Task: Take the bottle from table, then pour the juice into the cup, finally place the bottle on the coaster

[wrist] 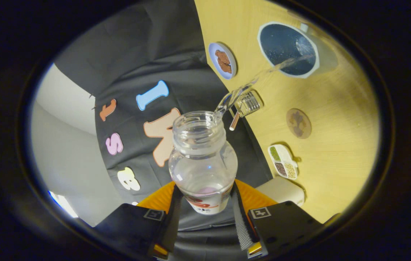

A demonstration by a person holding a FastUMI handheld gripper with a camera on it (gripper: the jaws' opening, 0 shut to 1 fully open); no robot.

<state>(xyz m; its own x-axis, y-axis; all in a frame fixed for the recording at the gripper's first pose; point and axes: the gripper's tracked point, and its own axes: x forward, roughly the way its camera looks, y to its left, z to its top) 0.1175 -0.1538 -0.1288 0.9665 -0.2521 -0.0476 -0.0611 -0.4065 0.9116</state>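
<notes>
My gripper (204, 203) is shut on a clear, uncapped bottle (202, 159), both fingers pressing its labelled lower body. The bottle is tipped on its side, mouth pointing away from me. A thin clear stream (252, 81) leaves the mouth and runs into the white cup (288, 49), which has a dark inside and stands on the yellow table (336, 108) beyond the fingers. A round brown coaster (298, 123) lies on the table between the cup and a snack tray.
A small blue plate with a brown pastry (222, 60) sits near the table's edge. A clear glass holder with a stick (247, 105) stands by that edge. A white divided tray of grains (283, 161) and a white box (281, 190) lie nearer my fingers.
</notes>
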